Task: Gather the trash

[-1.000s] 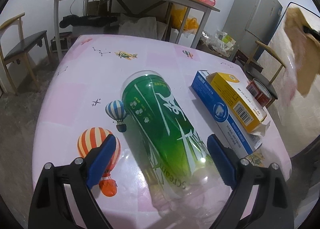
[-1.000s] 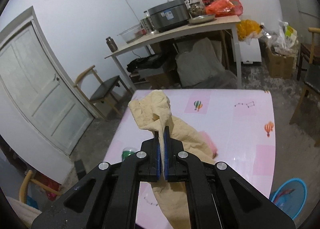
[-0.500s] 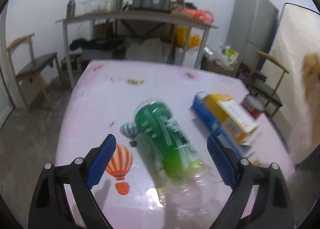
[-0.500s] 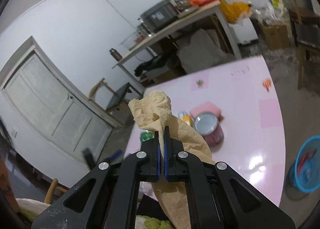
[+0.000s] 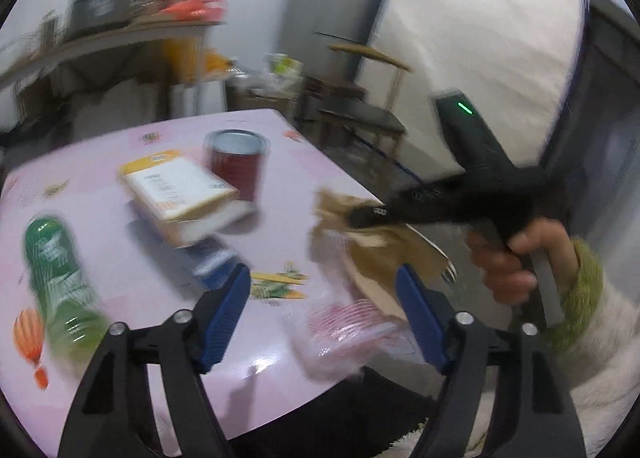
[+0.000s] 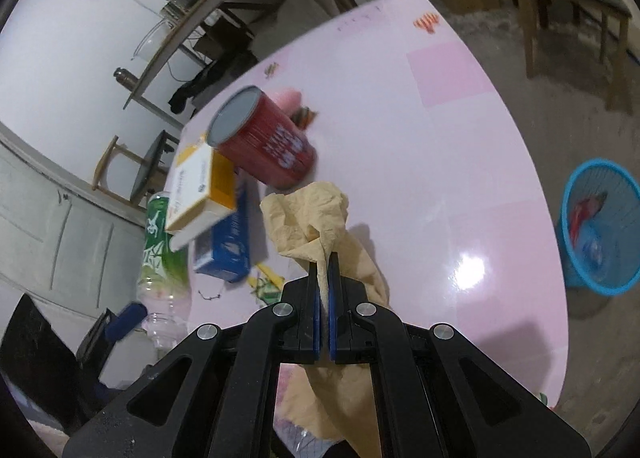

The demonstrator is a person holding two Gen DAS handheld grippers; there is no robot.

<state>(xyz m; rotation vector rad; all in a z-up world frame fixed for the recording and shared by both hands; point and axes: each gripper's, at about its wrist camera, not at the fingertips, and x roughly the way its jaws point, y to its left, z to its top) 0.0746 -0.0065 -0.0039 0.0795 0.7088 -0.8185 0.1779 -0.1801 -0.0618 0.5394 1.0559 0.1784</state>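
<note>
Crumpled paper pinched in right gripper jaws; left gripper jaws closing, nothing gripped.

Black gripper frames with blue finger pads and silver screws; a green-cuffed, seemingly fleecy white sleeve at right.

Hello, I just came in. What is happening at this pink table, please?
A person is clearing trash with a hand-held gripper in each hand. The right hand-held gripper is shut on a crumpled tan paper, above the table. The left hand-held gripper holds nothing, and its jaws are closing. A red can, boxes and a green bottle remain there. A blue basket stands on the floor.
</note>
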